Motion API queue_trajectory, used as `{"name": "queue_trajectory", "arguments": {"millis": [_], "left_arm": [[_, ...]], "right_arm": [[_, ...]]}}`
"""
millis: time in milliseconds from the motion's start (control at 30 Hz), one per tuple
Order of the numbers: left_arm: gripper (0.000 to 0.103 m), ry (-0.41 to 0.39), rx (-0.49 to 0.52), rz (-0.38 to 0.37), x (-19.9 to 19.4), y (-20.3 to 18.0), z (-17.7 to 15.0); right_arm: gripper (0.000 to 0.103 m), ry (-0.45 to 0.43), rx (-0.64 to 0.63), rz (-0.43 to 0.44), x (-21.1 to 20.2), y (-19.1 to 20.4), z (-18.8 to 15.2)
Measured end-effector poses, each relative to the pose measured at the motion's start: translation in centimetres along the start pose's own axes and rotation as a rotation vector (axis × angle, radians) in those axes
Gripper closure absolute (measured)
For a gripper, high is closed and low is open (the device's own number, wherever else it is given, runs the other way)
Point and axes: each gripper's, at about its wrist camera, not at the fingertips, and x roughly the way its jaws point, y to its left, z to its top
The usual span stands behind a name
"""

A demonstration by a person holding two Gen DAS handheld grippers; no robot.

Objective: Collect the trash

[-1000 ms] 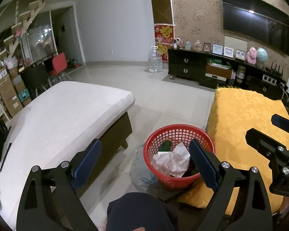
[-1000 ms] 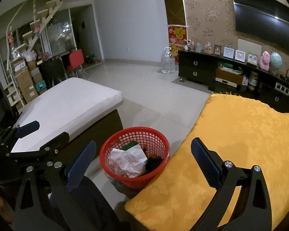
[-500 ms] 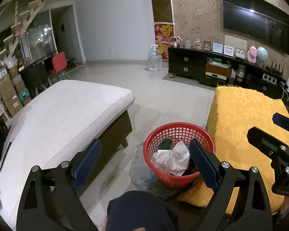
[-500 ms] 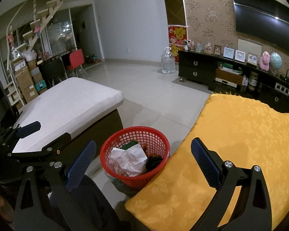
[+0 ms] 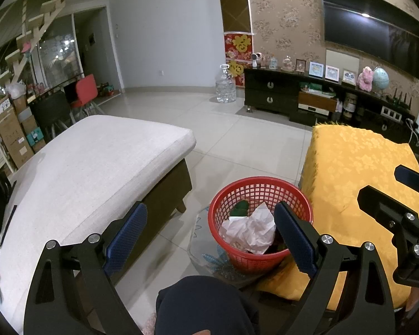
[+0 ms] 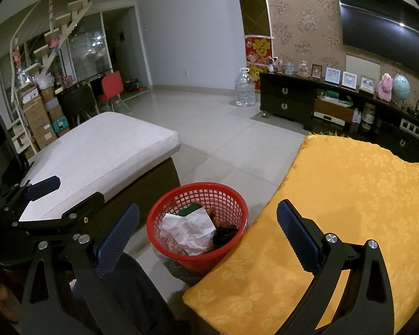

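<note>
almost nothing has moved since the earlier frames: both views sit a touch differently, and the red basket stands in the same spot on the floor, between the corner of the white cushioned bench and the near corner of the yellow-covered table, touching or just beside the cloth's edge. the left gripper is wide open and empty, its jaws framing the basket from above; the right gripper is likewise wide open with nothing in it. crumpled white paper lies on top in the basket, with something green behind it and a dark piece to the right. no loose trash shows on the bench, the table or the floor, so the collecting looks about done, in my judgement. the basket lies ahead of and below both grippers, nearer the left one's centre line. a dark-clothed knee hides the floor nearest the person, and the clear thing under the basket is hard to make out.
</note>
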Motion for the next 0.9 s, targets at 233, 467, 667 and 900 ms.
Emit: {"name": "queue_trajectory", "arguments": {"millis": [233,467,667,900], "left_arm": [[0.014,0.002,0.0,0.0,0.0,0.0,0.0],[0.014,0.003,-0.001,-0.001,-0.1,0.0,0.1],[0.014,0.005,-0.002,0.003,-0.1,0.0,-0.3],[0.014,0.008,-0.006,0.003,-0.1,0.0,-1.2]], "right_arm": [[0.007,0.0,0.001,0.001,0.0,0.0,0.0],[0.007,0.0,0.0,0.001,0.0,-0.1,0.1],[0.007,0.002,0.0,0.001,0.1,-0.1,0.1],[0.007,0.004,0.0,0.003,0.0,0.0,0.0]]}}
